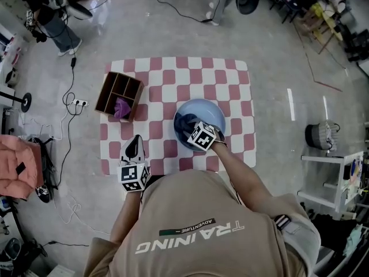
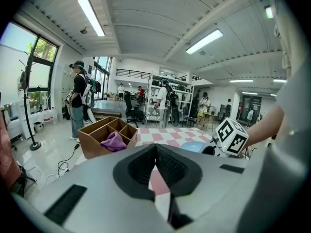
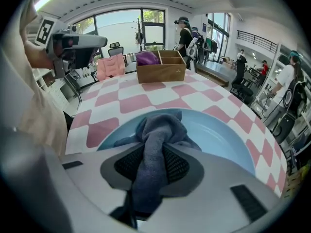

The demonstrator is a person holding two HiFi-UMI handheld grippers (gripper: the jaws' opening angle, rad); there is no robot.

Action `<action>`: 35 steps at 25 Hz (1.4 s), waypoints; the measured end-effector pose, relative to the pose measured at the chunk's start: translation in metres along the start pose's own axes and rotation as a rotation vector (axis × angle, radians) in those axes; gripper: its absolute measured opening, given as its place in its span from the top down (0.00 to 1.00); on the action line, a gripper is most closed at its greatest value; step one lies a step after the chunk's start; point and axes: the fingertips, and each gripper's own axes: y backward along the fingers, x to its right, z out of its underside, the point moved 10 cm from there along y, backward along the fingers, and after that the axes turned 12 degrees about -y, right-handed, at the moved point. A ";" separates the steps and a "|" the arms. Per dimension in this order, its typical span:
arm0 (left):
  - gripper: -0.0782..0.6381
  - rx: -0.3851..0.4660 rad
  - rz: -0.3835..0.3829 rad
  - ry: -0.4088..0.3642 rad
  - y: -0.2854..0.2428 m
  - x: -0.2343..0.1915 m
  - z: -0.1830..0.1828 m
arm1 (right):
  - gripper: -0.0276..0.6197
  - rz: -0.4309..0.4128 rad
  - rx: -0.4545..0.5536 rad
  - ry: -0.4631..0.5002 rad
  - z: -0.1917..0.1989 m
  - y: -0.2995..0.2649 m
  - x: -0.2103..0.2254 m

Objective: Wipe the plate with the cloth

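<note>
A light blue plate (image 1: 214,113) (image 3: 228,140) rests on the pink-and-white checked cloth of the table (image 1: 173,77). My right gripper (image 1: 195,133) (image 3: 154,147) is shut on a dark blue-grey cloth (image 3: 158,135) (image 1: 185,124), whose bunched end lies on the plate's near-left part. My left gripper (image 1: 134,148) (image 2: 155,154) hovers over the table's near-left edge, jaws together with nothing between them. From the left gripper view the plate (image 2: 194,146) shows low at the right.
A wooden divided box (image 1: 118,95) (image 2: 108,136) (image 3: 161,66) holding a purple cloth (image 1: 121,107) (image 2: 114,141) stands at the table's left. Cables and a power strip (image 1: 80,103) lie on the floor to the left. People stand further off in the room.
</note>
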 end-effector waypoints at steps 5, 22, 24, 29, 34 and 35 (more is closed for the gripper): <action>0.87 0.027 0.013 -0.015 -0.001 -0.001 -0.009 | 0.77 0.017 -0.019 0.007 -0.013 -0.007 0.017; 0.87 0.045 0.052 -0.006 0.008 0.004 -0.011 | 0.77 0.266 -0.043 -0.245 0.027 0.030 0.086; 0.87 0.053 0.062 -0.013 0.007 0.005 -0.013 | 0.77 0.280 -0.056 -0.275 0.035 0.035 0.085; 0.87 0.066 0.088 -0.025 0.007 0.004 -0.014 | 0.77 0.285 -0.104 -0.322 0.048 0.043 0.075; 0.87 0.061 0.134 -0.023 0.004 0.004 -0.013 | 0.77 0.254 -0.133 -0.367 0.063 0.047 0.055; 0.87 0.063 0.147 -0.027 0.002 0.004 -0.014 | 0.77 0.243 -0.132 -0.372 0.063 0.049 0.050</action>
